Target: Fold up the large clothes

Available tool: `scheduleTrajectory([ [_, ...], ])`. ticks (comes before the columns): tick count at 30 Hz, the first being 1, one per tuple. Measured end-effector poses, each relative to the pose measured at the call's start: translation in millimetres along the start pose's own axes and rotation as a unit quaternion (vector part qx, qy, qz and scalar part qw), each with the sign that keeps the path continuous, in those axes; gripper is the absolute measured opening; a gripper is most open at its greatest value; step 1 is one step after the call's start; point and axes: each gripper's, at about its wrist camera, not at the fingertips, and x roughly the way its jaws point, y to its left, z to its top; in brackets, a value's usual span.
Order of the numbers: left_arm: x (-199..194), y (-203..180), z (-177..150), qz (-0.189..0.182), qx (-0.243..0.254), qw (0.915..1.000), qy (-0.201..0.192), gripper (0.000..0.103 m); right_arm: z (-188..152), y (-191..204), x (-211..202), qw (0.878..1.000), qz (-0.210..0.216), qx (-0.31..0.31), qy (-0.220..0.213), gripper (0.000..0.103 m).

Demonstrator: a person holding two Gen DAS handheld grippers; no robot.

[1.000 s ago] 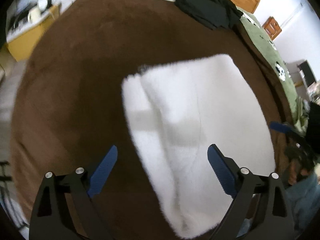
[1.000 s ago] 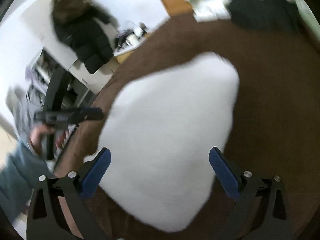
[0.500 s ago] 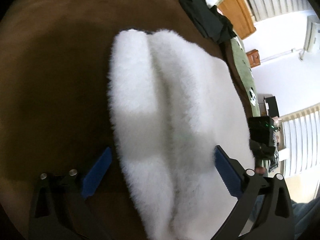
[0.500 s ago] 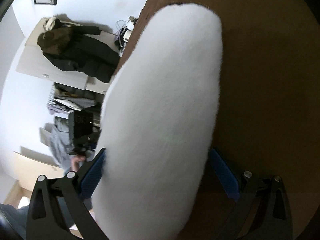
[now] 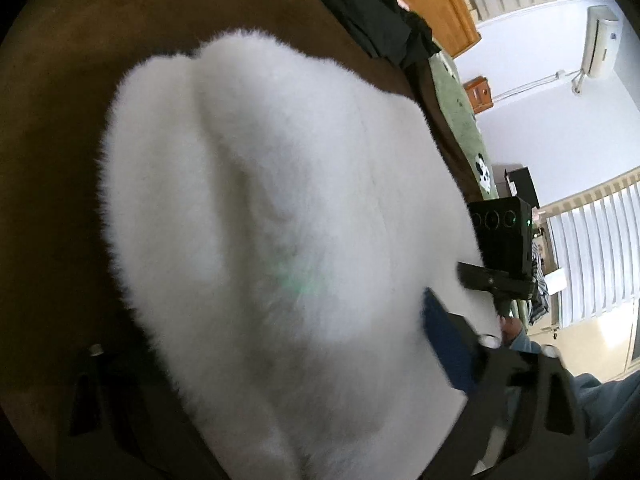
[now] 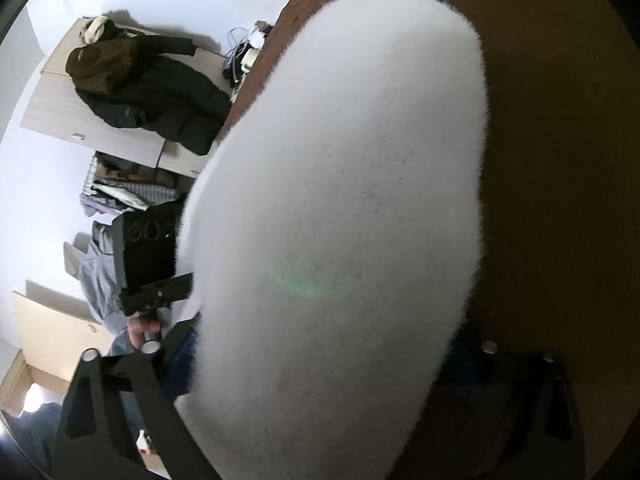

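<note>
Now both tongs, the left tongs (image 5: 288, 364) and the right tongs (image 6: 320, 364), straddle the fluffy white folded garment (image 5: 280, 220), jaws closing but not visibly pinching; next I must clamp both ends.

I see both my black, blue-padded grippers, left (image 5: 304, 364) and right (image 6: 320, 360), angled down, jaws just closing, seemingly not yet pressing.

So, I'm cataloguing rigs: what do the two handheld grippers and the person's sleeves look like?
Both the left gripper and right gripper have black slotted frames, silver bolt heads and blue pads on the jaws. Each carries a black box with round lenses and a green light. The sleeve is blue-grey.
</note>
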Motion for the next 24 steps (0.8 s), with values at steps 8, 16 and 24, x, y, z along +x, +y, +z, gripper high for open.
scheduleTrajectory([
  [8, -1.7, -11.0, -1.2, -0.021, -0.002, 0.9992, -0.034, 0.052, 4.9, 7.3, -1.3, 1.0, -0.015, 0.007, -0.023, 0.065],
  [16, -11.4, -45.3, -0.6, 0.029, 0.03, 0.998, -0.048, 0.048, 5.3, 25.4, -19.4, 0.999, -0.016, -0.019, -0.038, 0.056],
  [24, -19.7, -76.9, 1.3, 0.04, 0.049, 0.9964, -0.056, 0.048, 5.9, 44.4, -43.5, 0.998, -0.024, -0.041, -0.047, 0.055],
])
